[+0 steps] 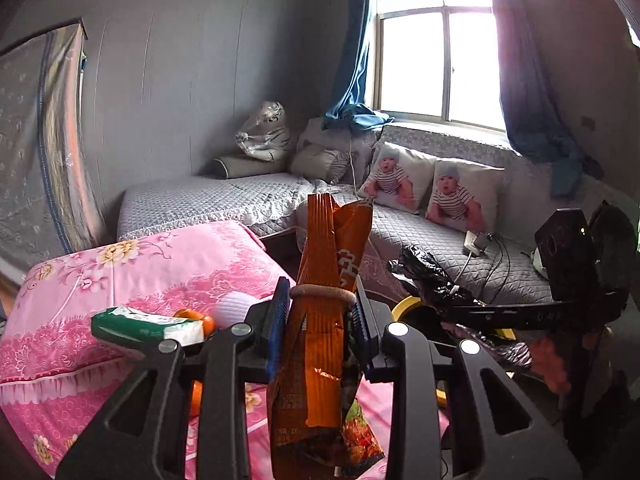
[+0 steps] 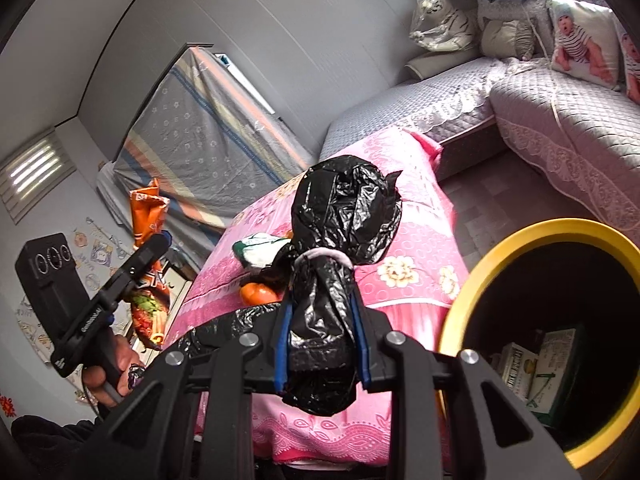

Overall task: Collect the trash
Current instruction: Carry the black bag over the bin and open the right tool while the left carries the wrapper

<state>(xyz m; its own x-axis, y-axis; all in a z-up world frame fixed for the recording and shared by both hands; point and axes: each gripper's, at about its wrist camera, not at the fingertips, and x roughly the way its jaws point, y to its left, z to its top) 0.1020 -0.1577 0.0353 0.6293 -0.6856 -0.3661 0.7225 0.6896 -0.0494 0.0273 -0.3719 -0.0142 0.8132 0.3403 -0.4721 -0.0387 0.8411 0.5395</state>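
Our right gripper (image 2: 322, 320) pinches the black trash bag (image 2: 344, 208) between its jaws; right of them we see the yellow-rimmed bin (image 2: 472, 280), left the orange snack wrapper (image 2: 147, 208).

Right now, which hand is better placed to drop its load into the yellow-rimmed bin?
Left. Its gripper holds the loose orange snack bag. The right gripper is busy holding the black bin liner beside the bin.

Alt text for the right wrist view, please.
The right gripper is shut on a bunched black trash bag over a pink floral cover. A yellow-rimmed bin is at right; at left, the left gripper holds an orange snack wrapper.
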